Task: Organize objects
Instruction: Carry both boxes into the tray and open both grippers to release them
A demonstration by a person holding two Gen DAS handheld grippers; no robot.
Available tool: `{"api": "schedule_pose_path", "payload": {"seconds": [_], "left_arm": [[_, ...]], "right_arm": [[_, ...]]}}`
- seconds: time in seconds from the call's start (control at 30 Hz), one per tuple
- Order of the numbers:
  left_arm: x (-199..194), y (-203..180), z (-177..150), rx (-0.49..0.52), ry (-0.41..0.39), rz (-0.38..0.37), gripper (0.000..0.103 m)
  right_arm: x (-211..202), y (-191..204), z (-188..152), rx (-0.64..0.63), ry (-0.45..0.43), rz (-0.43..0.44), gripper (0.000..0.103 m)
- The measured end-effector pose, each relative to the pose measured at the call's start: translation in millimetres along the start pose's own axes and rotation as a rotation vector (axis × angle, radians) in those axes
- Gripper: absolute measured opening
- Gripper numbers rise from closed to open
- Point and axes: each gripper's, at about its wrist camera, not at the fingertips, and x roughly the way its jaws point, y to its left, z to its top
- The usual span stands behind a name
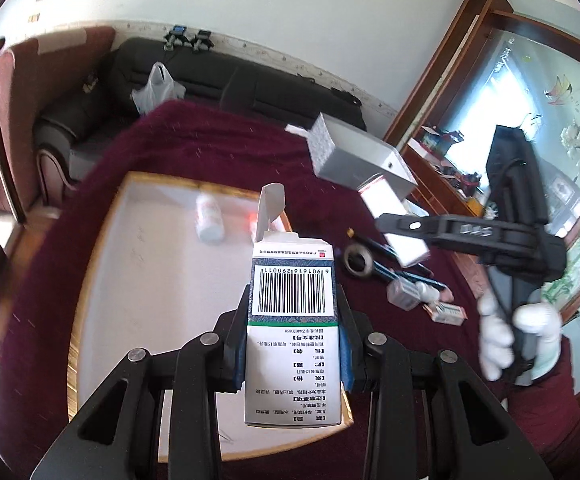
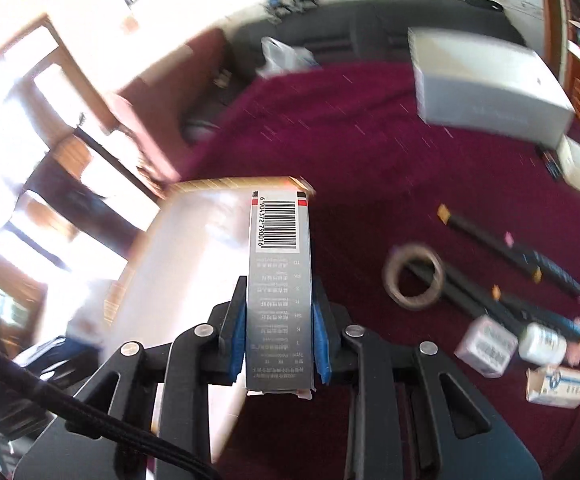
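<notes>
My left gripper (image 1: 294,304) is shut on a white and green medicine box (image 1: 292,320) with a barcode and an open top flap, held above a white tray (image 1: 130,280) with a gold rim. A small white bottle (image 1: 209,218) lies in the tray. My right gripper (image 2: 278,300) is shut on a slim grey box (image 2: 280,280) with a barcode, at the tray's (image 2: 194,240) right edge. In the left wrist view the right gripper (image 1: 410,232) holds that grey box (image 1: 394,220) over the table, in a white-gloved hand.
A maroon cloth (image 2: 370,140) covers the table. A large grey carton (image 2: 486,88) lies at the back right. A tape ring (image 2: 414,276), dark pens (image 2: 510,252), small boxes (image 2: 486,346) and a small white bottle (image 2: 542,344) lie to the right. A dark sofa (image 1: 230,84) stands behind.
</notes>
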Motion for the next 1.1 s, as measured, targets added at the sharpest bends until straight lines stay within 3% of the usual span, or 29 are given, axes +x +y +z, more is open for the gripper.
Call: {"api": "schedule_pose_path", "payload": {"seconds": [0.2, 0.33, 0.4, 0.7, 1.1], "left_arm": [[-7, 17, 69, 0.075, -0.034, 0.155, 0.029], [20, 34, 105, 0.094, 0.015, 0.213, 0.029], [47, 46, 113, 0.104, 0.030, 0.260, 0.029], [162, 109, 75, 0.001, 0.206, 0.315, 0.029], [194, 119, 68, 0.041, 0.236, 0.363, 0.029]], "right_arm": [[-24, 49, 63, 0.004, -0.061, 0.122, 0.025], [-20, 66, 95, 0.057, -0.080, 0.194, 0.025], [2, 71, 95, 0.069, -0.059, 0.177, 0.025], [148, 44, 46, 0.144, 0.159, 0.045, 0.025], [207, 27, 40, 0.162, 0.215, -0.076, 0.025]]}}
